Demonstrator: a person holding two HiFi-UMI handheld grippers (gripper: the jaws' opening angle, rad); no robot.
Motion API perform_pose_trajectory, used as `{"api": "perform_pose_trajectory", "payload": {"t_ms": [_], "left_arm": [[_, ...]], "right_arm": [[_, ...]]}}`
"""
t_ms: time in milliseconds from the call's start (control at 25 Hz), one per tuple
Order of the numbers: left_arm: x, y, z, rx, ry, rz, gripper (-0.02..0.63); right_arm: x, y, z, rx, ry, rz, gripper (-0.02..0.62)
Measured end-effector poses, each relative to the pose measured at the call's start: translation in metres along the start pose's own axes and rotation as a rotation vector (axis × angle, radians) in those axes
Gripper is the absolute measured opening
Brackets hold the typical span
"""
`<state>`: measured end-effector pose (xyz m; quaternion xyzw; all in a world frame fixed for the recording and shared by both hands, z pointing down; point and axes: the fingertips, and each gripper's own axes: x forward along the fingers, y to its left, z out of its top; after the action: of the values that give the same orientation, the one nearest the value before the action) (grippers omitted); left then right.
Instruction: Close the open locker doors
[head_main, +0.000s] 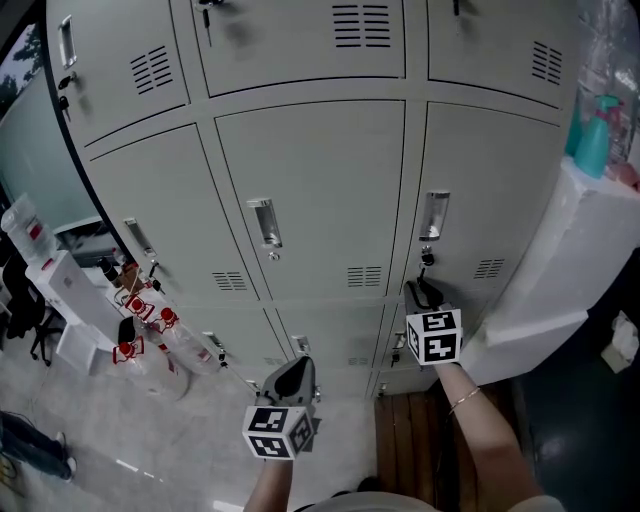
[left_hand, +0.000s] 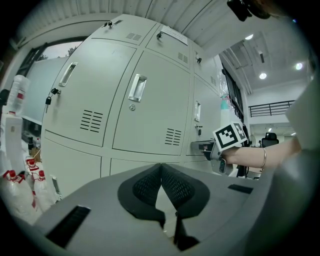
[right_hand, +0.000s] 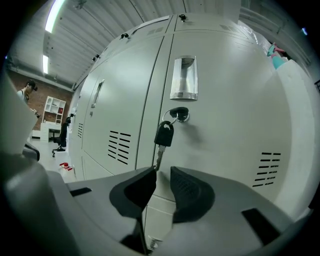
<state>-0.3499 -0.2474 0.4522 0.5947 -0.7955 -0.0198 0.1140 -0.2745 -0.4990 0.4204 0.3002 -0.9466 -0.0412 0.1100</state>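
While your left gripper (left_hand: 161, 166) sits pressed together and empty, your right gripper (right_hand: 162, 172) gapes narrowly beneath the black-capped key (right_hand: 164, 134) hanging on the smooth grey metal locker door (right_hand: 230, 115).

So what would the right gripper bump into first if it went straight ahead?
Most likely the locker door, just below its lock. The key dangling from that lock hangs right above the open jaws of the right gripper, so it might brush the key first. Depth is hard to judge.

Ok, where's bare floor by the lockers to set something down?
Crowded: clear plastic bottles with red labels, left. Bare: pale floor beside them; brown wooden floor strip at the foot of grey metal lockers, beside white block.
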Motion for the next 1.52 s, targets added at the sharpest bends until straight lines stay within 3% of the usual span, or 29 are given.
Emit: {"api": "perform_pose_trajectory", "payload": {"t_ms": [160,480,960,1520], "left_arm": [[0.0,0.002,0.0,0.001,-0.001,0.006,0.02],[-0.001,-0.013,0.0,-0.005,0.023,-0.024,0.02],[0.003,-0.046,-0.009,0.024,0.018,-0.112,0.02],[-0.011,-0.074,-0.026,0.047,0.042,-0.195,0.02]], "right_arm": [[0.001,-0.004,-0.001,-0.008,-0.001,-0.019,0.048],[-0.01,0.0,0.002,0.018,-0.001,-0.003,0.046],[-0.109,0.031,-0.027,0.158,0.005,0.069,0.041],[-0.211,0.059,-0.066,0.301,0.032,0.03,0.008]]}}
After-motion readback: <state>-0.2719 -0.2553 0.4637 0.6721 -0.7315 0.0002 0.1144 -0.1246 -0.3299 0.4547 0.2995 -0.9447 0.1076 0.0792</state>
